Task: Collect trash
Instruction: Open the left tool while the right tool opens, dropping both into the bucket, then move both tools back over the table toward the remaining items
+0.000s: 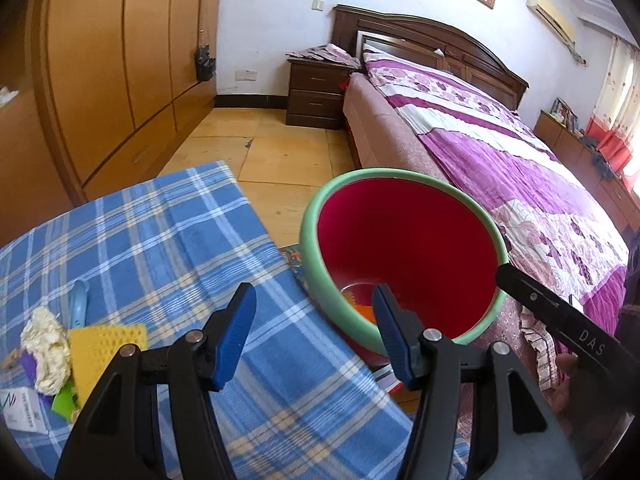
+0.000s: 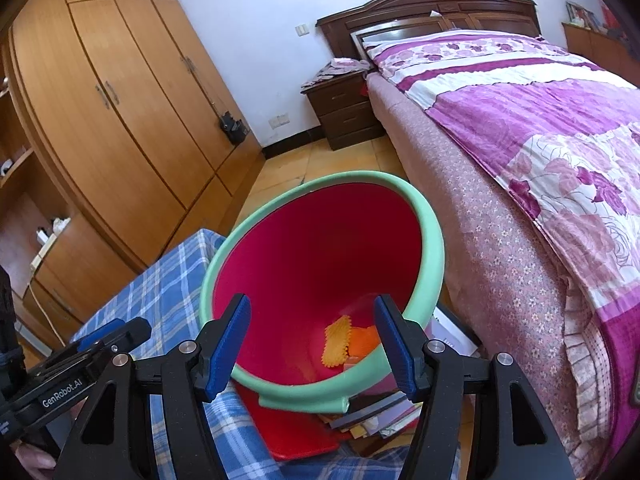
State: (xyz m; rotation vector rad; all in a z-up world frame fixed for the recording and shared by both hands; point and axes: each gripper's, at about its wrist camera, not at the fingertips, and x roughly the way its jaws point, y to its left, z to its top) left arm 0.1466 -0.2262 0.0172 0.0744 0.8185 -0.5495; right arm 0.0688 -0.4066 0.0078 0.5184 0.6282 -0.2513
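Right tongs (image 2: 312, 340) spread, empty, above red bin (image 2: 320, 248); left tongs (image 1: 314, 330) spread, empty, over surface (image 1: 160, 232) edge by bin.

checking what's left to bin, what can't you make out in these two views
- Trash pile on the checked cloth: left wrist view, cut by the left edge and hidden by the left gripper; absent from the right view.
- Bin floor: both views, partly hidden by fingers and near rim.
- White packet: print too small.
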